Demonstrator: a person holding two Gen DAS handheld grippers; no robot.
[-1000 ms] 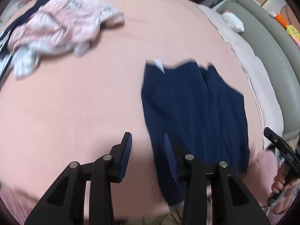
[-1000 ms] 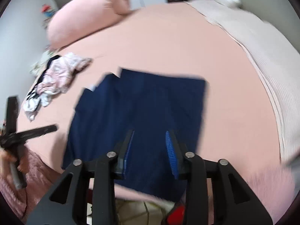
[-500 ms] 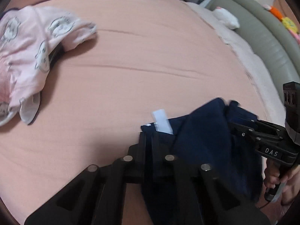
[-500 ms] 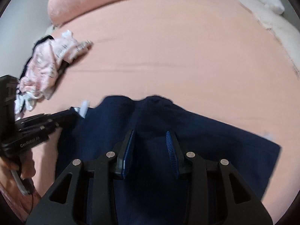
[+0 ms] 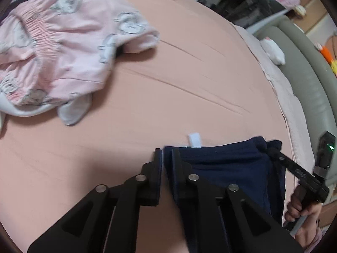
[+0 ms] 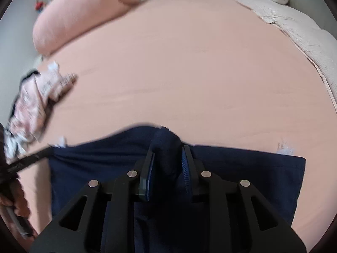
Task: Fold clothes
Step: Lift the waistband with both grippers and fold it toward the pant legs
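both hand-held grippers have dropped in close since a second ago and the navy shorts (image 6: 242, 175) now fill the bottom of each view. The left hand-held gripper (image 5: 166, 158) sits at the shorts' left corner by the white tag (image 5: 194, 139); its jaws snapped nearly shut, then eased open a touch, narrow with the dark edge between them. The right hand-held gripper (image 6: 168, 158) has been closing and pinches a bunched fold of navy fabric. The shorts lie on the pink bed sheet (image 6: 189, 73). Farther left is a crumpled pink printed garment (image 5: 59, 48), and at the far end a pink bolster pillow (image 6: 84, 10)
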